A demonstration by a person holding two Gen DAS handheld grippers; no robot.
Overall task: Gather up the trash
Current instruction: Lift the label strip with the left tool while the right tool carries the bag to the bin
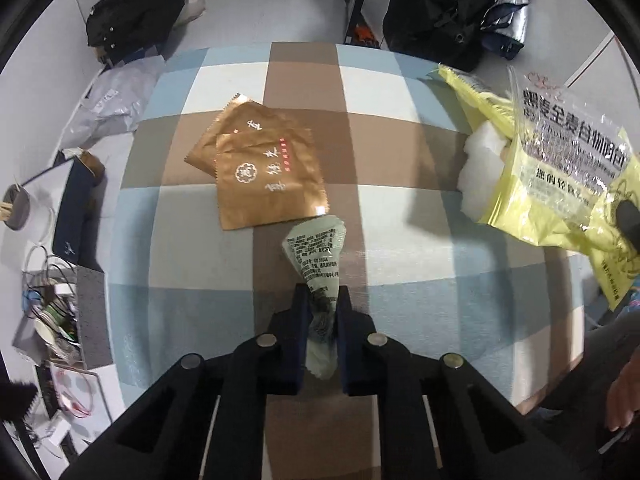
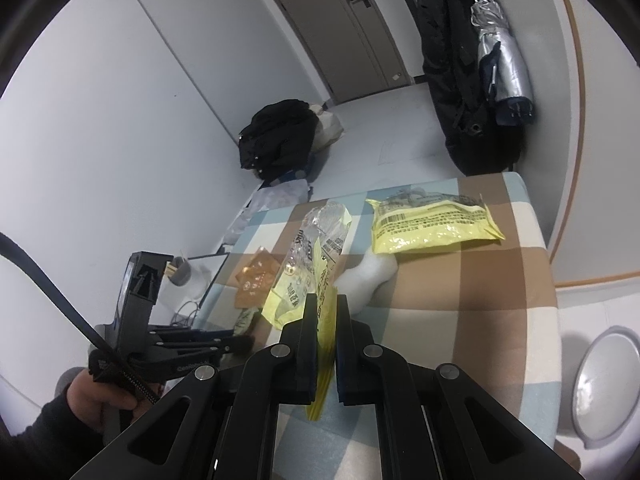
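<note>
A crumpled pale green wrapper (image 1: 316, 252) lies on the checked tabletop (image 1: 420, 248), and my left gripper (image 1: 322, 294) is shut on its near end. Just beyond it lie two gold-brown packets (image 1: 264, 164), one overlapping the other. My right gripper (image 2: 324, 300) is shut on a yellow and clear plastic bag (image 2: 308, 264), which hangs above the table and shows at the right of the left wrist view (image 1: 560, 168). A second yellow packet (image 2: 432, 220) and a white foam lump (image 2: 372, 276) lie farther back. The left gripper (image 2: 240, 344) shows low on the left, held by a hand.
A black bag (image 1: 136, 12) and a grey plastic bag (image 1: 112, 100) lie on the floor beyond the table's left edge. A dark coat and folded umbrella (image 2: 500, 60) hang on the right wall. Cables and small clutter (image 1: 52, 312) sit left. A grey round lid (image 2: 600, 380) is right.
</note>
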